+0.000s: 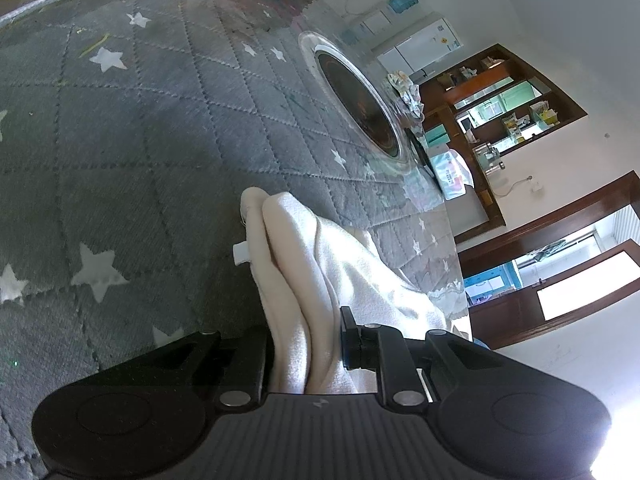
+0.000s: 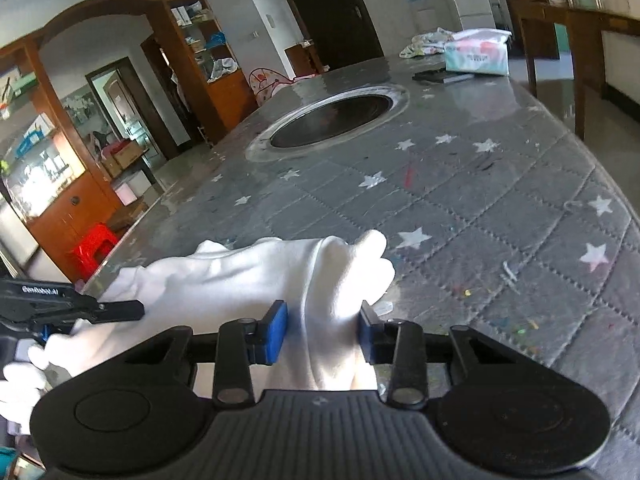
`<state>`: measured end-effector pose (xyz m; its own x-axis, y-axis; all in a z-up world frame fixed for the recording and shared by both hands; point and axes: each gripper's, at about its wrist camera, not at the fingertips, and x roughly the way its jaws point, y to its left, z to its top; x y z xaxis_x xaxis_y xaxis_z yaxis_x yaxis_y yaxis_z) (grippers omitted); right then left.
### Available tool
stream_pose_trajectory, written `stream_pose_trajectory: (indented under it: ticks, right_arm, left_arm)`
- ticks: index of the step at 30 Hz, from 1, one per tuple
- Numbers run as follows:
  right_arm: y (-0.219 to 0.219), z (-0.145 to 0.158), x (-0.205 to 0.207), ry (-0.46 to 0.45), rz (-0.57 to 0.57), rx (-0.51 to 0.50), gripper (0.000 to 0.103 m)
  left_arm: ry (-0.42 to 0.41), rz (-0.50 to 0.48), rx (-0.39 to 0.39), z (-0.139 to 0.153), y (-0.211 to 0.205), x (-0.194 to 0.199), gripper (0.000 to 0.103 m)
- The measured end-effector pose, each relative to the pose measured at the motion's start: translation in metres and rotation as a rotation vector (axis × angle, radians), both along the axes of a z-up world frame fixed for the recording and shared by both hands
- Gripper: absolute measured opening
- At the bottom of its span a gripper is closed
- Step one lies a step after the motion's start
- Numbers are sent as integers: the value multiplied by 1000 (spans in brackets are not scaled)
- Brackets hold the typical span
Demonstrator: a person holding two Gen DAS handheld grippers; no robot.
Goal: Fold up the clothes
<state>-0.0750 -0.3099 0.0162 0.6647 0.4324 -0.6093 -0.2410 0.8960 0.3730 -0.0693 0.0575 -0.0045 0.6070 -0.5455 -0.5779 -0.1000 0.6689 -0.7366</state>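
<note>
At the grey star-quilted table's left edge, the left gripper is clamped on a bunched cream fleece garment lying near the front edge. Right of it, the right gripper has fabric pinched between its blue pads. Beyond, bare quilt stretches to a round black recessed hotplate.

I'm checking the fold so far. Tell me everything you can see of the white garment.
The white garment looks like soft, fleecy cream-white fabric, bunched into thick folds rather than flat. It lies near the edge of the grey star-patterned quilted table cover. The left gripper is clamped on one bunch; the right gripper has folds between its blue pads.
</note>
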Motion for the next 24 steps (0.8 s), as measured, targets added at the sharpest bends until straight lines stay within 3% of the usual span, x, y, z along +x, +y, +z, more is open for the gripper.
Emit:
stream_pose_trajectory:
  ticks: [9,14,20,24]
  right_arm:
    - [0,0,-1,-1,-13,22,48]
    - [4,0,-2,-11,-2,0,47]
    - [8,3,-4,-36,-2,-25,21]
    - [11,8,-9,-63,-8,-44,17]
  left_arm:
    - [-3,-4,3,0,0,-1,18]
    - [-6,-10,11,1,-1,-1,18]
    - [-33,-40,90,8,-9,-2,18]
    - [-53,-70,177,16,-18,-3,18]
